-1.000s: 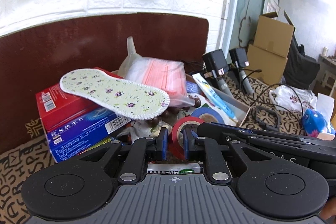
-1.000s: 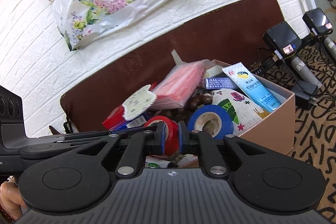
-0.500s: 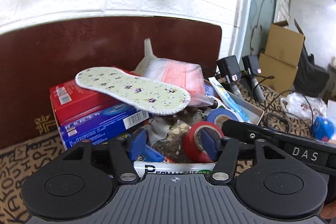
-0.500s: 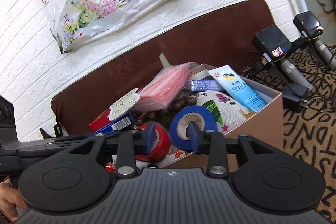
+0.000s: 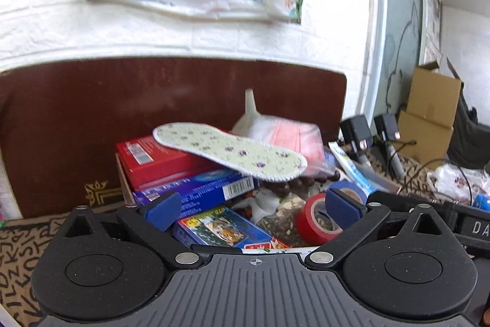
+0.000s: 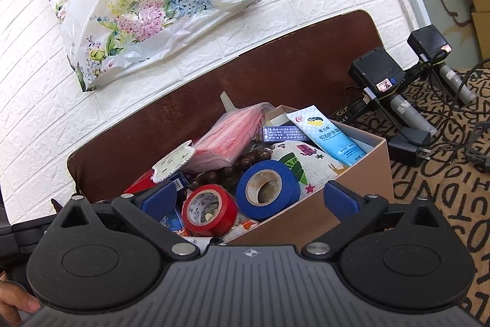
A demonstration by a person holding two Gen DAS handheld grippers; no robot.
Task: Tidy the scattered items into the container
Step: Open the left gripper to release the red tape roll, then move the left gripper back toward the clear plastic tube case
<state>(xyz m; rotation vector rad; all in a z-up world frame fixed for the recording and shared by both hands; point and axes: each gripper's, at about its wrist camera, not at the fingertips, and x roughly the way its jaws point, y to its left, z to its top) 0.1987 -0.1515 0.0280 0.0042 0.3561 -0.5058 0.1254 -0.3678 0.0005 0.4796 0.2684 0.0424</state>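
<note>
Because so much is heaped in it, the cardboard box (image 6: 361,183) on the patterned surface (image 6: 444,198) brims over, the floral insole (image 5: 229,152) perched across the red carton (image 5: 162,161). Blue tape (image 6: 266,189) and red tape (image 6: 209,210) lie inside. Left gripper (image 5: 254,206) and right gripper (image 6: 249,199): jaws opening wide, pinching nothing.

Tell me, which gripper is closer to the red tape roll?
Left gripper: its opening jaws have one fingertip right beside the red tape roll. Right gripper hovers just behind it, also opening.
</note>
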